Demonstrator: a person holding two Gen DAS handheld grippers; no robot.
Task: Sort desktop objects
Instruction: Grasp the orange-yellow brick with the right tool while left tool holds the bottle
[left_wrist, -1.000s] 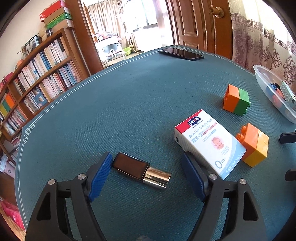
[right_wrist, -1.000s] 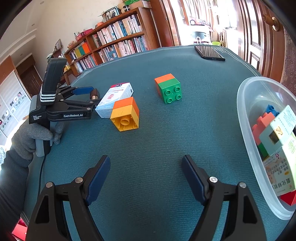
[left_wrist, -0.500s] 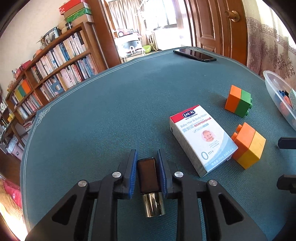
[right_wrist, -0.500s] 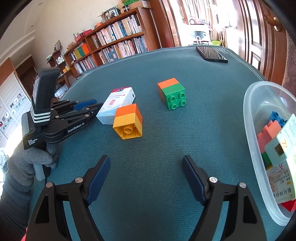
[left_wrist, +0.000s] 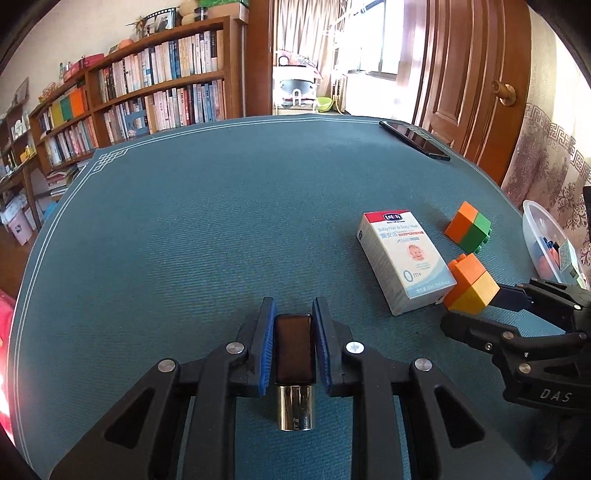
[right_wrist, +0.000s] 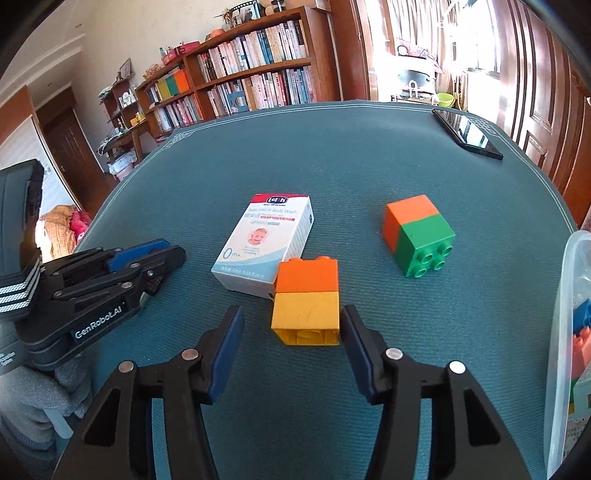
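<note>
My left gripper (left_wrist: 293, 338) is now clamped on the small dark bottle with the gold cap (left_wrist: 294, 363); a second ago its blue pads stood wide on either side of that bottle, which lay crosswise on the teal table mat (left_wrist: 207, 236), and now the bottle lines up lengthwise between the pads at the bottom centre of the left wrist view, cap toward the camera. In the right wrist view my left gripper (right_wrist: 162, 254) shows at the left edge, closed, with a grey-gloved hand (right_wrist: 40, 391) below it. My right gripper (right_wrist: 291, 325) has come up to the orange-and-yellow block (right_wrist: 306, 299), which sat well ahead of it a second ago; the block now lies between the fingers in the lower middle of the frame, the jaws are closing, the right pad just beside the yellow half, and a gap shows on the left. The white baby wash box (right_wrist: 266, 240) touches the block's far corner. The orange-and-green block (right_wrist: 417, 232) lies to the right of centre, the phone (right_wrist: 467, 133) at upper right, and the clear plastic bin (right_wrist: 565, 332) along the right edge.
</note>
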